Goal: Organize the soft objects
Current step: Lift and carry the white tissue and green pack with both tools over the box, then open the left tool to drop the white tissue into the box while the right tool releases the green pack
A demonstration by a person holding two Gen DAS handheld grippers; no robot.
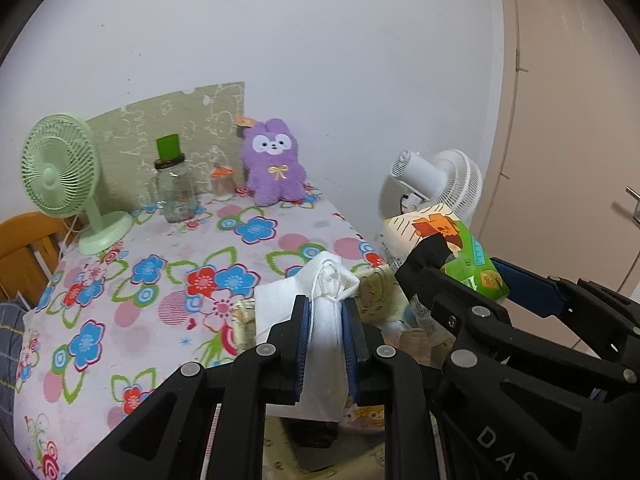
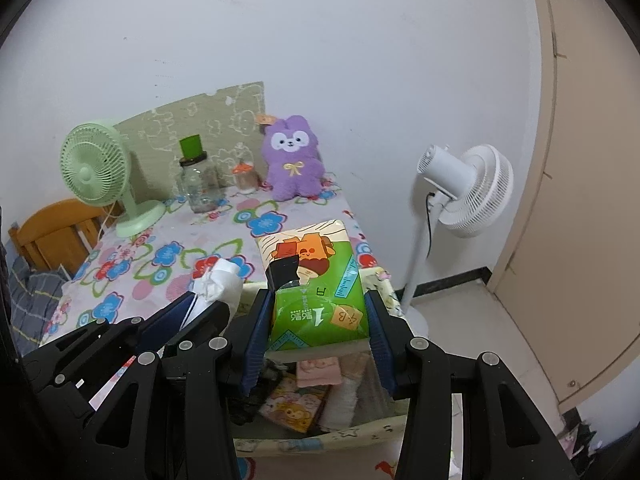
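Soft, even indoor light, faint shadows, no glare; strong fisheye bending with dark vignette corners, focus mostly sharp.

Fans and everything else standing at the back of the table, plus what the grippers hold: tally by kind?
Fans: 2, green fan, white fan
Jars: 2, green-lidded jar, small jar
Plush toys: 1, purple plush
Held items: 2, white cloth, tissue pack
Total: 7

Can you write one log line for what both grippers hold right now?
left hand-held gripper: shut on white cloth | right hand-held gripper: shut on tissue pack | both above storage bin
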